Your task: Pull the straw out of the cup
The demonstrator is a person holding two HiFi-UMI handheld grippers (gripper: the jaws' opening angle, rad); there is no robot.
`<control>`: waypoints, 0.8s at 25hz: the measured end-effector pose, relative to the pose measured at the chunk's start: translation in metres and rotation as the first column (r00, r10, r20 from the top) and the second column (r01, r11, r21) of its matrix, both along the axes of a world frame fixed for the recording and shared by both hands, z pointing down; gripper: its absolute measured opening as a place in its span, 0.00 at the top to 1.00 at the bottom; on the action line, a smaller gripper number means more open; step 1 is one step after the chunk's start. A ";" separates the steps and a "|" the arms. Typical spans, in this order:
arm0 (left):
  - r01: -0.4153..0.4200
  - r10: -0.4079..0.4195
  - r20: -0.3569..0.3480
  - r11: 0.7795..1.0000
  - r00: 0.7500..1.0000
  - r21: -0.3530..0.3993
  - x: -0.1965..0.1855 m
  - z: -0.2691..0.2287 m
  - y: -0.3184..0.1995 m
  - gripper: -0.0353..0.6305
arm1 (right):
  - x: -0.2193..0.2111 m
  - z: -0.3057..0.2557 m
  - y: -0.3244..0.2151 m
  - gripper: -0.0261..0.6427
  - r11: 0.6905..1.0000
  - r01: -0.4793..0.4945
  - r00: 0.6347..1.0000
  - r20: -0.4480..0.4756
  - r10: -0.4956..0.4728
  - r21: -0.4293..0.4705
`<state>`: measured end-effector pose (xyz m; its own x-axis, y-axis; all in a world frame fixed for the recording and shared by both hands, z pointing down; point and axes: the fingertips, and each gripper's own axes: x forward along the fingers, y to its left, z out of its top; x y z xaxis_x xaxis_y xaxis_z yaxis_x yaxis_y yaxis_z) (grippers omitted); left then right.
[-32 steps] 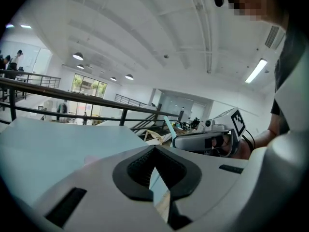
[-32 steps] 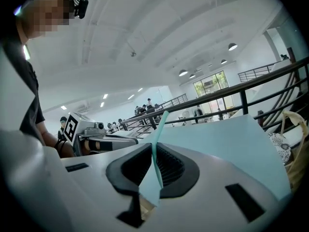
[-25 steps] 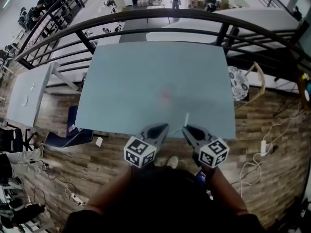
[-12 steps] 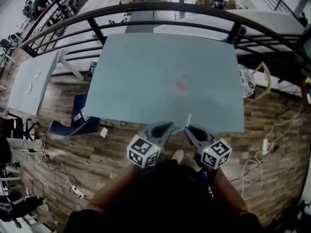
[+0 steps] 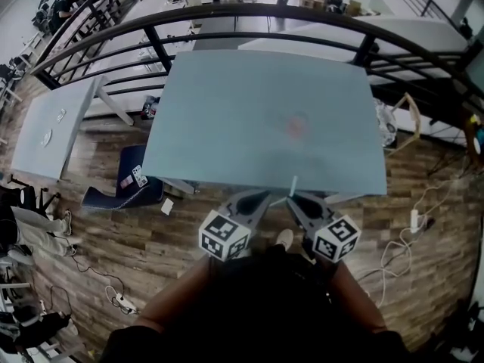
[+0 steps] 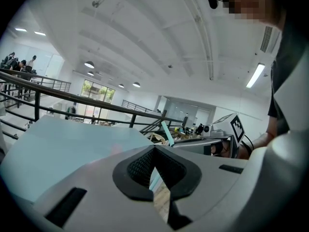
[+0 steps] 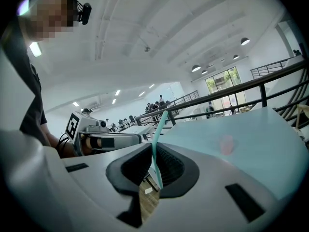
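Observation:
A faint pink cup (image 5: 296,125) stands on the pale blue table (image 5: 227,142); it is also a pink blur (image 7: 226,143) in the right gripper view. My right gripper (image 5: 296,200) is shut on a thin teal straw (image 5: 292,185), which sticks up between its pads (image 7: 157,139). The straw (image 6: 166,132) also shows in the left gripper view, beside the right gripper (image 6: 203,141). My left gripper (image 5: 261,197) hangs level beside it, jaws together with nothing between them (image 6: 154,149). Both grippers are just off the table's near edge, over the wooden floor, well short of the cup.
A black railing (image 5: 249,17) curves behind the table. A second pale table (image 5: 45,131) stands at the left. A blue seat (image 5: 125,187) and cables (image 5: 113,297) lie on the floor at the left; a chair (image 5: 393,123) stands by the table's right edge.
Both grippers, with the straw still in the right one, have drawn back from above the table's near edge to over the floor. The cup now sits farther away.

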<state>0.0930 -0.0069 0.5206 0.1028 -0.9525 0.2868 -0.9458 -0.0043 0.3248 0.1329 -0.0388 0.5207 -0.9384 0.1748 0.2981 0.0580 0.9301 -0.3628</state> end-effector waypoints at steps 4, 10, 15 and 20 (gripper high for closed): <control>-0.014 0.014 0.013 1.000 1.000 0.021 -0.002 -0.006 0.016 0.93 | 0.000 -0.003 0.018 0.90 1.000 -0.017 1.000 0.000 0.017 0.007; -0.050 0.050 0.015 0.998 0.999 0.028 0.003 -0.011 0.036 0.93 | 0.005 -0.008 0.041 0.90 0.999 -0.042 0.999 0.014 0.042 0.017; -0.069 0.069 0.024 0.997 0.997 0.029 0.007 -0.011 0.050 0.93 | 0.009 -0.010 0.057 0.90 0.998 -0.061 0.998 0.019 0.061 0.019; -0.081 0.080 0.020 0.996 0.997 0.027 0.008 -0.010 0.058 0.93 | 0.011 -0.010 0.064 0.90 0.997 -0.073 0.997 0.017 0.073 0.018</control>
